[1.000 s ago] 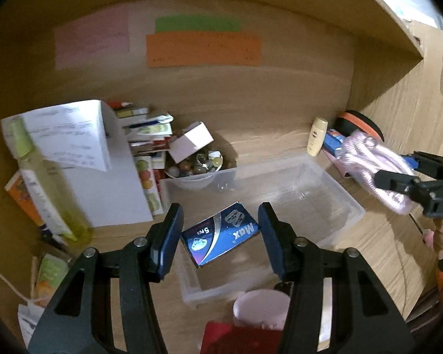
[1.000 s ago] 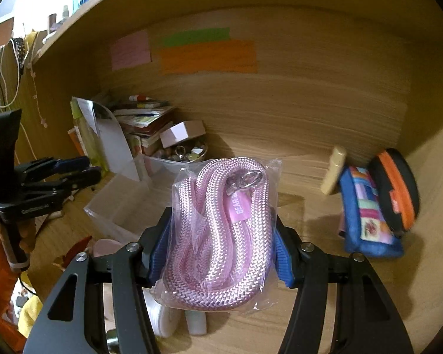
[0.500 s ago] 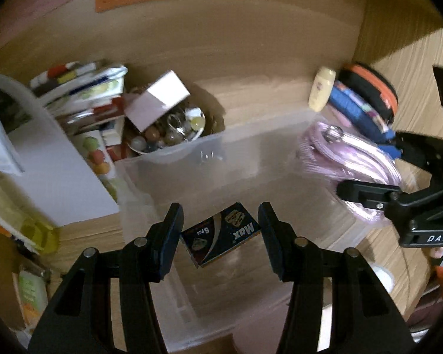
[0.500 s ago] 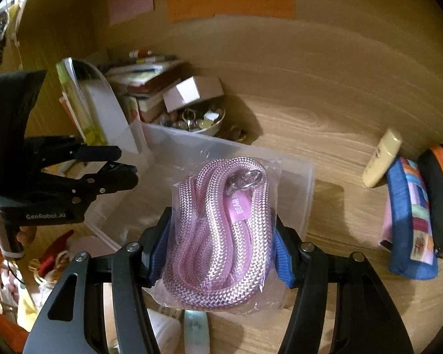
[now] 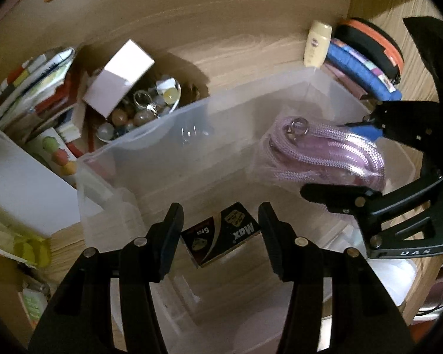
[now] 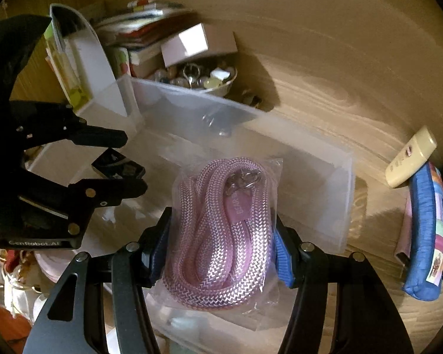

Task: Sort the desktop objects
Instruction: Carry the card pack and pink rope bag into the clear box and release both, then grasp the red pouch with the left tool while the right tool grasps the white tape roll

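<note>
Left gripper (image 5: 220,237) clasps small box (image 5: 221,237) — over clear bin (image 5: 150,144).

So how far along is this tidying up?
Nothing lies in the clear bin yet. In hand: the left hand-held gripper holds a dark Max box, the right hand-held gripper a bagged pink rope, both over the bin. Left: the cream tube and blue pouch outside.

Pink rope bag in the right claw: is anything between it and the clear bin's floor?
Nothing visible. The pink rope bag hangs over bare floor of the clear bin. The left claw, gripping the small dark box, is off to one side, not beneath it.
</note>
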`<state>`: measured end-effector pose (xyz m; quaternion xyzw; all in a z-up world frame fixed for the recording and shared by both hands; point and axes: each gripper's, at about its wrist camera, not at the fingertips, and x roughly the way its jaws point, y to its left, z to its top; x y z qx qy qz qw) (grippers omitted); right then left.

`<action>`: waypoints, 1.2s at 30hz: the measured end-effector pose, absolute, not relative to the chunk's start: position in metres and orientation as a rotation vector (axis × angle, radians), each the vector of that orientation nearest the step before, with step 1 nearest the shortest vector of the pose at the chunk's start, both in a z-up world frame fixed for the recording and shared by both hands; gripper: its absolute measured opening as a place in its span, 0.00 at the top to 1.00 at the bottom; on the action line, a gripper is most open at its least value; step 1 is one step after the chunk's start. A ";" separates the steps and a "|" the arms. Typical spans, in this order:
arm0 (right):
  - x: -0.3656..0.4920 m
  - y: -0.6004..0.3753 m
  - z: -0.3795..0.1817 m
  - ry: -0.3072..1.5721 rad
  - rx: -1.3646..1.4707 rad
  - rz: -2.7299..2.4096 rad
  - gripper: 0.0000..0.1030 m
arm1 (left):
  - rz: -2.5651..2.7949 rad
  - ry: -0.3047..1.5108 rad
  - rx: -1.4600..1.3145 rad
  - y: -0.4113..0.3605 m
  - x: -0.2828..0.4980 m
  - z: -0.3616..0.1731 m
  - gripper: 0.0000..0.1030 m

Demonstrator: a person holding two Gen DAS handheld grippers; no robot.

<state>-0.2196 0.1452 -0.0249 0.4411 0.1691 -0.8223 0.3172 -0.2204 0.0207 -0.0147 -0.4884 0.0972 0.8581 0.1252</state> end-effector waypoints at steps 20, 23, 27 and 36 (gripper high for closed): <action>-0.205 0.165 0.013 0.440 1.080 -2.222 0.36 | 2.530 0.215 -1.379 0.016 -0.205 0.006 0.27; -0.195 0.176 0.026 0.413 1.040 -2.277 0.28 | 2.557 0.164 -1.331 0.011 -0.195 0.023 0.23; -0.180 0.191 0.044 0.388 0.986 -2.339 0.21 | 2.640 0.144 -1.237 0.004 -0.175 0.046 0.10; -0.135 0.209 0.067 0.328 0.907 -2.373 0.16 | 2.719 0.113 -1.127 -0.009 -0.126 0.068 0.06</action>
